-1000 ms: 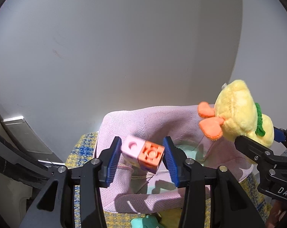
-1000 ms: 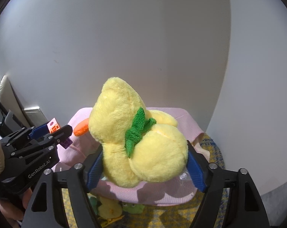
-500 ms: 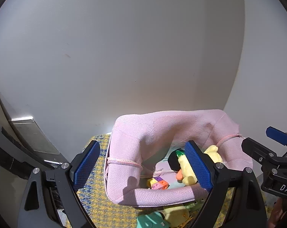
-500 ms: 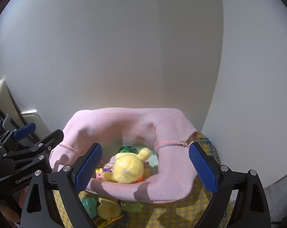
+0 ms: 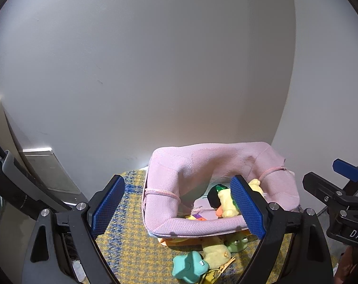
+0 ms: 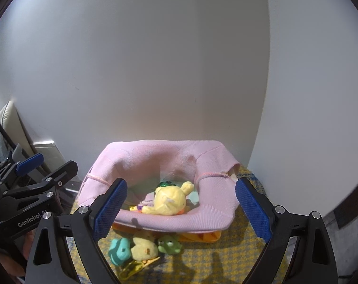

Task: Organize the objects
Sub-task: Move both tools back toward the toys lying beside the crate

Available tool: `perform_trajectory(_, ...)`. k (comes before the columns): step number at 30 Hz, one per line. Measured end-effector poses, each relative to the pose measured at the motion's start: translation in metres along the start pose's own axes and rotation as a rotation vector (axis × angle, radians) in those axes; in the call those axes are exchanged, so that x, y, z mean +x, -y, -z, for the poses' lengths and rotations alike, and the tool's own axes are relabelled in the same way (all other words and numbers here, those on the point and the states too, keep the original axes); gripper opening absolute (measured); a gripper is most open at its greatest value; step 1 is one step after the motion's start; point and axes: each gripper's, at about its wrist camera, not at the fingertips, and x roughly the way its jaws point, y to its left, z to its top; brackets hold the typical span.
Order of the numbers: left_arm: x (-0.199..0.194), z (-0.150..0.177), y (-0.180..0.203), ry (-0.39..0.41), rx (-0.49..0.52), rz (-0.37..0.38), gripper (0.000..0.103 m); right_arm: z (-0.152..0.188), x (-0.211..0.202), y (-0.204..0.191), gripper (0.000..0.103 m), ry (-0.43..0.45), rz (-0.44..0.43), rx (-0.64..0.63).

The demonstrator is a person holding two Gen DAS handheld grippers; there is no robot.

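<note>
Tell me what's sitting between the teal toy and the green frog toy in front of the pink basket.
A small yellow plush chick lies between the teal toy and the green frog toy, seen clearly in the right wrist view.

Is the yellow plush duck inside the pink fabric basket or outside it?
Inside. The yellow plush duck lies on its side within the pink basket, below its rim.

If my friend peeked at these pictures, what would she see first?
Probably the pink fabric basket by the white wall, with a yellow plush duck lying inside it. Next, the little toys on the yellow checked cloth in front of the basket: a teal one, a small yellow chick and a green frog. Both tools, left and right, are open and hold nothing.
</note>
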Motion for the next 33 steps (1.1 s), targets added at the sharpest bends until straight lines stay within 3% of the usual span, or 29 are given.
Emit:
perform_trajectory(15, -0.028, 0.020, -0.005, -0.001, 0.005, 0.005, 0.092, 0.028, -0.019, -0.007, 0.093, -0.004, 0.000, 0.014)
perform_trajectory(33, -0.006, 0.061, -0.008, -0.063, -0.010, 0.030, 0.094, 0.073, -0.008, -0.002, 0.093, -0.061, 0.005, 0.030)
